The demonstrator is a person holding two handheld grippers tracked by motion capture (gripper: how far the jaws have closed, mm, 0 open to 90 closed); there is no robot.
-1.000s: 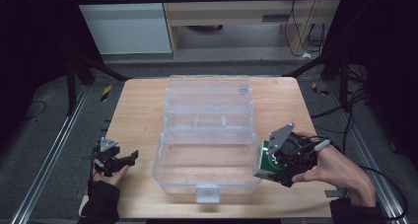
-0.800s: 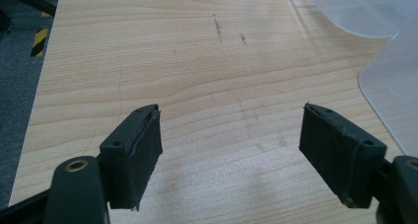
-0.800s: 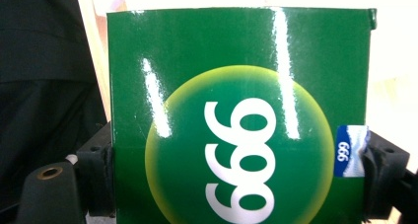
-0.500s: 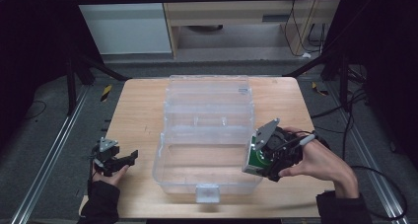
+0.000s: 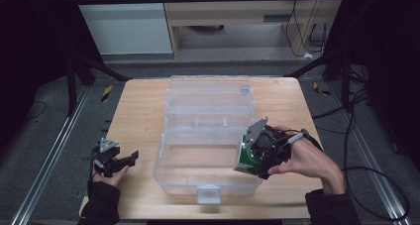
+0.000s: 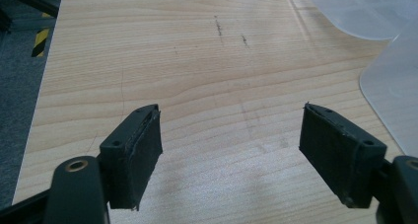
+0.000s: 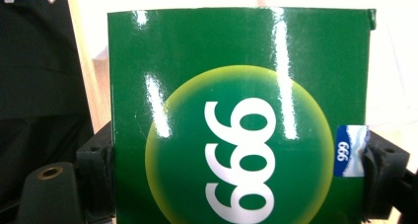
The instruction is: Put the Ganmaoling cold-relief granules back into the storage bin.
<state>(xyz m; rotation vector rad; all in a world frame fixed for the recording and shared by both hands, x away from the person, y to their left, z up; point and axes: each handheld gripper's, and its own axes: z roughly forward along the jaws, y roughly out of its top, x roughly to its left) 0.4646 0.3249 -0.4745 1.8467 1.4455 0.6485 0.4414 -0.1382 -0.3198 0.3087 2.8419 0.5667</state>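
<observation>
The right claw (image 5: pixel 246 160) grips a green box (image 7: pixel 236 120) over the clear bin (image 5: pixel 208 136) near the desk's (image 5: pixel 138 111) front edge. The left claw (image 6: pixel 231 155) gapes wide, empty, at the front left corner.

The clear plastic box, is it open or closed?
Open. The clear plastic box has its lid laid back flat on the wooden table.

left gripper (image 5: pixel 130 158) sits low at the near-left, palm-up hand (image 5: pixel 106 173) under it, jaws spread wide and holding nothing. right gripper (image 5: pixel 243 158) is tilted down-left, clamped on a glossy green cardboard box (image 7: pixel 236 120), right hand (image 5: pixel 309 160) wrapped behind
</observation>
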